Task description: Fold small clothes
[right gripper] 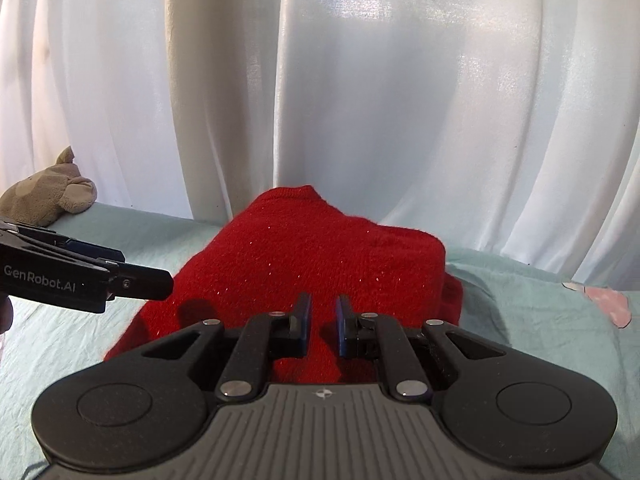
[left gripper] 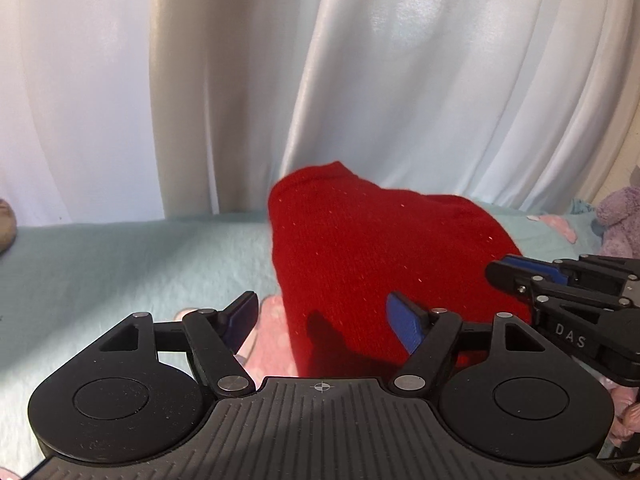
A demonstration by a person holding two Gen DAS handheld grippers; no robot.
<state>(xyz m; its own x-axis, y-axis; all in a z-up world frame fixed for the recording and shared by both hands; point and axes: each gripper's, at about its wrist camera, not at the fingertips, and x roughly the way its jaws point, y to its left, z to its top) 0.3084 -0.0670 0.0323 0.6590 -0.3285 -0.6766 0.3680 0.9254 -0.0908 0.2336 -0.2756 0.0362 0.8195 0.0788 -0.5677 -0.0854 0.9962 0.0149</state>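
In the left wrist view, we see the left tongs point(left gripper: 322, 322) nearest the lens, their blue pads set well apart. The left pad stands clear of the cloth; the right pad overlaps the near part of the red knitted garment point(left gripper: 360, 264), and we cannot tell whether it touches it. The garment is lifted into a mound over the pale green bed sheet point(left gripper: 120, 256), running from 6 o'clock up toward 12 o'clock. At 3 o'clock the right tongs point(left gripper: 500, 270) enter from the frame edge, with their tip at the garment's right edge.

In the right wrist view, we see the right tongs point(right gripper: 322, 322) with only a narrow gap between the blue pads, and red knit point(right gripper: 312, 264) showing in that gap. We read them as clamped on the near edge of the garment. The left tongs point(right gripper: 160, 278) enter at 9 o'clock, beside the garment's left edge.

Farther out, a purple plush toy point(left gripper: 620, 224) lies at 3 o'clock in the left wrist view, and a grey plush toy point(right gripper: 48, 196) lies at 9 o'clock in the right wrist view. White curtains point(right gripper: 360, 100) hang behind the bed.
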